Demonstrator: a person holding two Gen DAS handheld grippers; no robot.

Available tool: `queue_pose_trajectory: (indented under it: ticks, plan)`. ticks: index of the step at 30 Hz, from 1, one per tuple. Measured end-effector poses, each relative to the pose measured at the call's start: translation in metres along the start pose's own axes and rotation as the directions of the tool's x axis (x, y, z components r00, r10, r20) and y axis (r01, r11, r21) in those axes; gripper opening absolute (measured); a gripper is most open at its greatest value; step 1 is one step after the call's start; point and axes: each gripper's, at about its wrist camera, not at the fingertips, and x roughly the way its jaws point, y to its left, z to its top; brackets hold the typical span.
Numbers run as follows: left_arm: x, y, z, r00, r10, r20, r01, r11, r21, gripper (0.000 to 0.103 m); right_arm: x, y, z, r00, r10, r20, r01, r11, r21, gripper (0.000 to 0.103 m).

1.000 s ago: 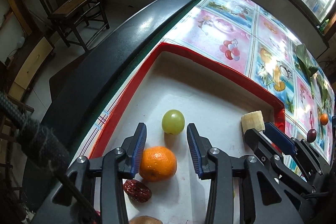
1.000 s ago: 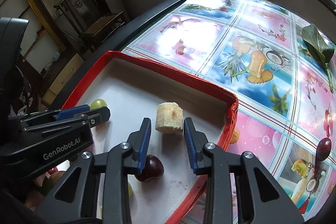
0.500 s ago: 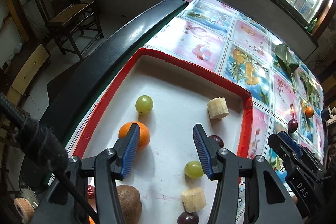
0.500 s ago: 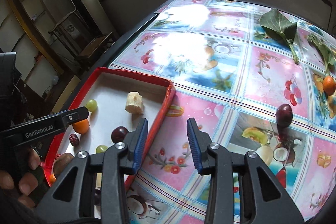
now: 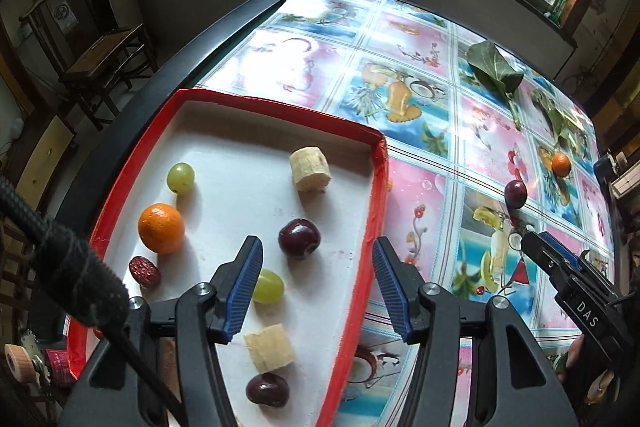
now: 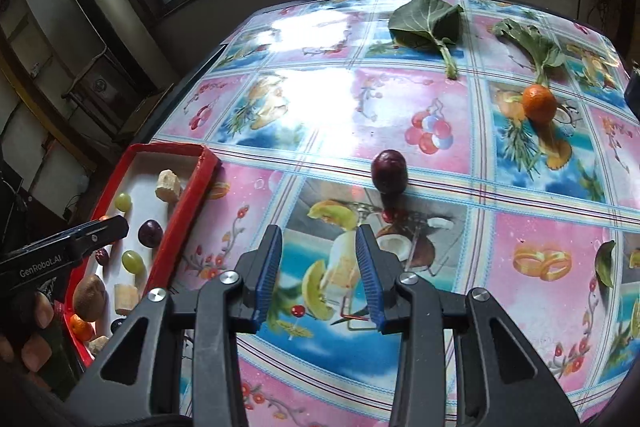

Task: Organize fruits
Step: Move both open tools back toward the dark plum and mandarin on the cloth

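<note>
Fingers first: the left gripper (image 5: 318, 283) is spreading wider with nothing pinched, hovering over the near end of the red-rimmed tray (image 5: 376, 195); the right gripper (image 6: 318, 273) holds its fingers slightly apart and empty above the fruit-print cloth on the worktop (image 6: 400, 99). From the right wrist we get what the left barely catches: a dark plum (image 6: 389, 171) lying loose on the cloth just ahead of those fingers, a tangerine (image 6: 539, 103) farther off, and two green leaves (image 6: 426, 21) beyond it. That view also picks up a kiwi (image 6: 90, 297) at the tray's near end, hidden in the left view. The left wrist gives the tray's contents clearly: a green grape (image 5: 181, 178), an orange tangerine (image 5: 161, 228), a red date (image 5: 145, 271), two banana chunks (image 5: 310, 169), two dark plums (image 5: 299, 238) and a second grape (image 5: 268, 286).
</note>
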Motion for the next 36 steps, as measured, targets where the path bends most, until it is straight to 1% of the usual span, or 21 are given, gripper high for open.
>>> queue_pose_trajectory:
  ticks: [7, 12, 18, 23, 25, 29, 33, 34, 36]
  plan:
    - [-0.007, -0.026, -0.011, 1.000, 0.000, 0.015, -0.001, 0.998, 0.057, 0.058, -0.015, -0.032, -0.004, 1.000, -0.023, 0.020, 0.022, 0.998, 0.052, 0.040]
    - [-0.011, -0.039, -0.017, 0.998, 0.052, 0.045, -0.055, 0.996, 0.071, 0.060, -0.018, -0.050, -0.005, 0.999, -0.035, 0.022, 0.033, 0.997, 0.075, 0.040]
    - [-0.007, -0.054, -0.021, 0.997, 0.063, 0.039, -0.067, 0.993, 0.098, 0.060, -0.022, -0.071, -0.005, 0.998, -0.057, 0.026, 0.054, 0.993, 0.104, 0.040]
    - [-0.003, -0.067, -0.024, 0.998, 0.055, 0.032, -0.059, 0.991, 0.119, 0.061, -0.025, -0.092, -0.004, 0.997, -0.074, 0.035, 0.068, 0.989, 0.135, 0.040]
    - [0.000, -0.074, -0.023, 0.999, 0.038, 0.025, -0.041, 0.992, 0.121, 0.061, -0.025, -0.101, -0.002, 0.996, -0.078, 0.045, 0.071, 0.986, 0.148, 0.040]
    - [0.007, -0.099, -0.022, 0.999, -0.035, 0.031, 0.031, 0.989, 0.143, 0.063, -0.021, -0.124, 0.006, 0.993, -0.097, 0.069, 0.082, 0.979, 0.189, 0.040]
    - [0.019, -0.123, -0.019, 0.991, -0.136, 0.014, 0.132, 0.981, 0.145, 0.063, -0.013, -0.142, 0.018, 0.991, -0.100, 0.092, 0.078, 0.972, 0.222, 0.040]
    - [0.021, -0.128, -0.017, 0.988, -0.152, 0.016, 0.148, 0.978, 0.144, 0.063, -0.012, -0.145, 0.022, 0.990, -0.101, 0.101, 0.077, 0.972, 0.220, 0.040]
    - [0.026, -0.136, -0.014, 0.986, -0.164, 0.026, 0.159, 0.976, 0.149, 0.063, -0.009, -0.147, 0.030, 0.987, -0.108, 0.117, 0.081, 0.973, 0.215, 0.040]
